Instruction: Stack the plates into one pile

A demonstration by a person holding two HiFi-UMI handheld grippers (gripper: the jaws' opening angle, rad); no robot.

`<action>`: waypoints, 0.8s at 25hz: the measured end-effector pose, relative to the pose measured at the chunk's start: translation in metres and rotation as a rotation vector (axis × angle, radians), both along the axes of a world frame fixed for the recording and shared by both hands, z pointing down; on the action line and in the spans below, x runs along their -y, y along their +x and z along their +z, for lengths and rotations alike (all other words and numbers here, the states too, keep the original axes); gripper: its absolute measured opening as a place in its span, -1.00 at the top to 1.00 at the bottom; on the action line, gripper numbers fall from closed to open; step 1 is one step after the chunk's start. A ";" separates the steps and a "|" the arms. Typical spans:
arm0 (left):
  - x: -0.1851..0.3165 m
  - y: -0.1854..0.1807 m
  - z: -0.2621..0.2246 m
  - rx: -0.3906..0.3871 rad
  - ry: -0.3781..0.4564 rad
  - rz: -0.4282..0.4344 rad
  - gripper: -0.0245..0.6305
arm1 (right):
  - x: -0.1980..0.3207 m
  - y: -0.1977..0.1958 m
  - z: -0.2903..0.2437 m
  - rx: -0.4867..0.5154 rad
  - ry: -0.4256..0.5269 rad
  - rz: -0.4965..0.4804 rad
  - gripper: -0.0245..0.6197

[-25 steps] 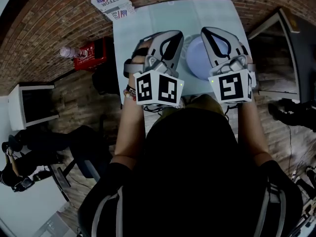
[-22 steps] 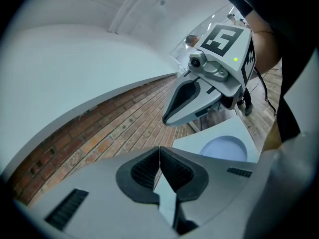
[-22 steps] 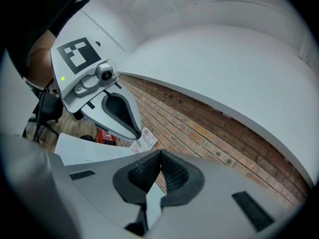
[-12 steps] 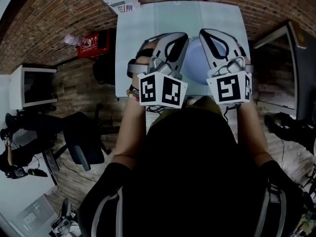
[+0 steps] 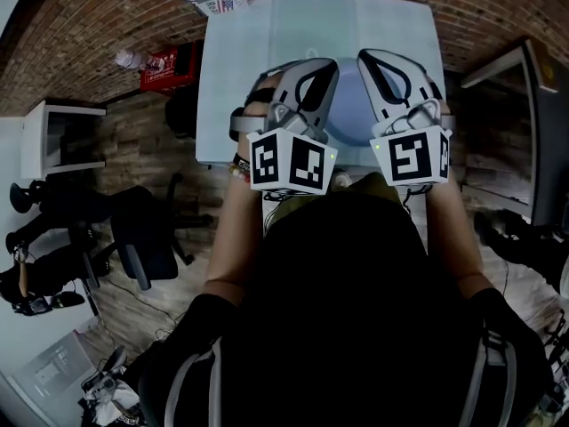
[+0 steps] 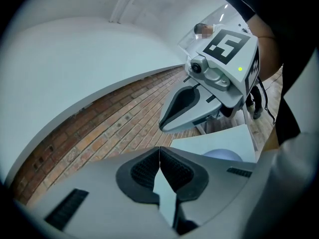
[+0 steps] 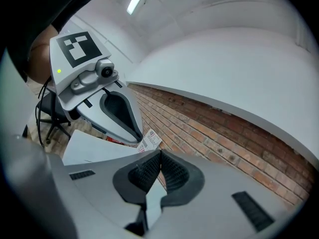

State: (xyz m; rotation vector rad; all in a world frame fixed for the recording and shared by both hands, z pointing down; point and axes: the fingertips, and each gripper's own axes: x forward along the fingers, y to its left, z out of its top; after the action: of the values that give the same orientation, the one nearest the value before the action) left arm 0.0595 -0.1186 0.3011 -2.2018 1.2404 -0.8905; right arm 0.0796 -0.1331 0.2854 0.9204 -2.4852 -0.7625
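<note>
The jaws of your left gripper (image 6: 159, 151) are pressed together with nothing between them, and those of your right gripper (image 7: 160, 155) are the same (both empty). The grippers hover side by side over the near part of the pale table (image 5: 258, 69). The blue plate (image 5: 349, 109) lies there between them, partly under the right one.
</note>
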 end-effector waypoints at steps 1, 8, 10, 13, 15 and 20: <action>0.000 0.003 0.001 -0.001 0.000 -0.002 0.86 | -0.001 0.002 0.001 0.003 -0.002 -0.003 0.81; -0.002 0.024 0.005 0.010 -0.020 0.000 0.85 | -0.007 0.023 0.004 0.038 -0.019 -0.004 0.81; -0.002 0.028 0.005 0.013 -0.022 0.001 0.85 | -0.007 0.028 0.003 0.031 -0.017 -0.004 0.81; -0.001 0.031 0.005 0.021 -0.023 0.002 0.85 | -0.004 0.034 0.002 0.023 -0.013 0.000 0.81; 0.000 0.032 0.006 0.029 -0.022 0.006 0.86 | -0.002 0.036 0.004 0.042 -0.022 0.014 0.81; 0.001 0.032 0.007 0.033 -0.020 0.012 0.85 | -0.005 0.031 0.010 0.034 -0.040 -0.006 0.81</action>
State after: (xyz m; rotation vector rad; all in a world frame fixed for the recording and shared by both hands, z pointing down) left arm 0.0914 -0.1195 0.3083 -2.1986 1.2067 -0.9353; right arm 0.1101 -0.1281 0.2955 0.9197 -2.5239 -0.7027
